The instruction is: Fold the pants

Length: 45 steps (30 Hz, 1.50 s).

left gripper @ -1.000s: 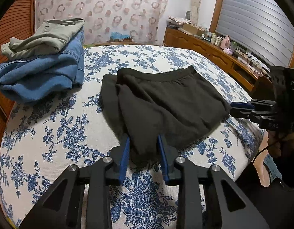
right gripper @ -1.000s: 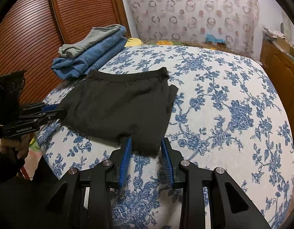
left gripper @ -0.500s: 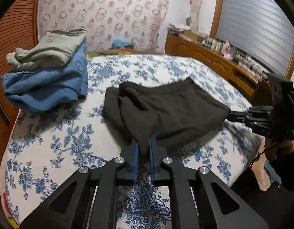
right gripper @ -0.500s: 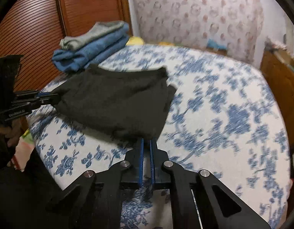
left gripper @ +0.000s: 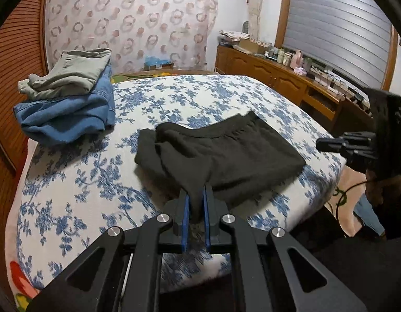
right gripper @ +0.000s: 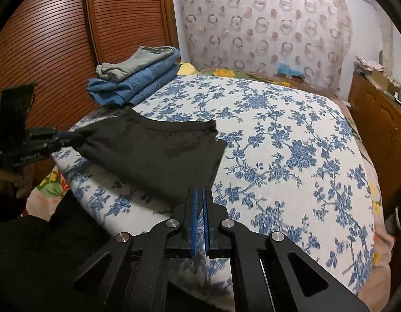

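A: Where are the black pants [left gripper: 221, 153]?

B: Folded on the near part of the bed [left gripper: 200, 98], which has a blue-flowered cover. The waistband faces away and the near edge is lifted off the cover.

A: And the left gripper [left gripper: 195, 208]?

B: Its jaws are clamped on a bunched near corner of the black cloth, which hangs between the blue pads [left gripper: 185, 215].

A: The right gripper [right gripper: 199, 200]?

B: Its jaws are drawn nearly together at the other near corner. Cloth seems pinched between them, though the blur there makes it hard to be sure.

A: Anything else on the bed?

B: A stack at the far left corner: folded blue jeans [left gripper: 70, 114] with grey-green trousers [left gripper: 70, 78] on top, well apart from the black pants. A wooden sideboard [left gripper: 286, 83] stands along the right wall.
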Each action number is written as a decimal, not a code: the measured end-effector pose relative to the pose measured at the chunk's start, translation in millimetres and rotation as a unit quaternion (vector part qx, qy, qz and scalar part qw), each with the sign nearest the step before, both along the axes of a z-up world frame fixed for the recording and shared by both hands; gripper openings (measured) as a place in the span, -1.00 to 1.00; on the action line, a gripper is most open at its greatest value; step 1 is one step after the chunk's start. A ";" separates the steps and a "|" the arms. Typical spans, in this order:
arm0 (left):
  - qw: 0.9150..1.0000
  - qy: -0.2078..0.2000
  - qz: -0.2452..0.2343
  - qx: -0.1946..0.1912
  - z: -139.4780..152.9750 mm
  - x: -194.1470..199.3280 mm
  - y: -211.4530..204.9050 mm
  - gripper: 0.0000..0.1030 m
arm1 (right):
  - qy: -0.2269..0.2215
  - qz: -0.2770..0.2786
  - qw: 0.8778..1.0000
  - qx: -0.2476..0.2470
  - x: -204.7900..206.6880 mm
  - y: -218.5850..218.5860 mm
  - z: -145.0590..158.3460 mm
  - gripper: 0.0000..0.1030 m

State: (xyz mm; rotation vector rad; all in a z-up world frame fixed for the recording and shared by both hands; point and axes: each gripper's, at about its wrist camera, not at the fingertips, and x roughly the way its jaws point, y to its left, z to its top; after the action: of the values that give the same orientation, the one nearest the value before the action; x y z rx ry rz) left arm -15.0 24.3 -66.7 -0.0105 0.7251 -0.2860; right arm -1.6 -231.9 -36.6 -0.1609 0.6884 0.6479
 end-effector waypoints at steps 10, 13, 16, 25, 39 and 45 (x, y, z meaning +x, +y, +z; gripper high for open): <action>1.000 0.009 0.008 0.010 -5.5 -0.2 -4.3 -0.80 | 0.000 -0.005 1.000 -0.009 -4.7 -2.1 2.4 -0.93; 1.000 0.012 0.009 0.012 -7.0 1.5 -5.9 -0.77 | -0.002 -0.009 1.000 -0.009 -1.0 0.0 3.4 -0.93; 1.000 0.012 0.012 0.014 -6.0 1.4 -6.1 -0.68 | -0.007 -0.011 1.000 -0.008 1.9 3.3 5.2 -0.93; 0.999 0.000 0.038 0.023 -2.0 8.8 3.7 0.12 | -0.028 -0.013 1.000 -0.003 6.3 9.7 13.1 -0.93; 0.998 0.002 0.056 -0.001 -0.1 42.9 15.3 0.63 | -0.048 -0.012 0.999 -0.004 34.1 26.3 19.8 -0.12; 0.998 0.007 0.060 0.006 -2.4 61.4 14.5 0.63 | -0.047 -0.017 0.999 -0.006 63.3 36.8 16.1 -0.12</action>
State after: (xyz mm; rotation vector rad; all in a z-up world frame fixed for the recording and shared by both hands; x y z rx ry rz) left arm 46.4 38.8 -69.2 -0.0438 0.7373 -0.1673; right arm 61.7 -195.1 -20.6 -0.1886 0.6039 0.6008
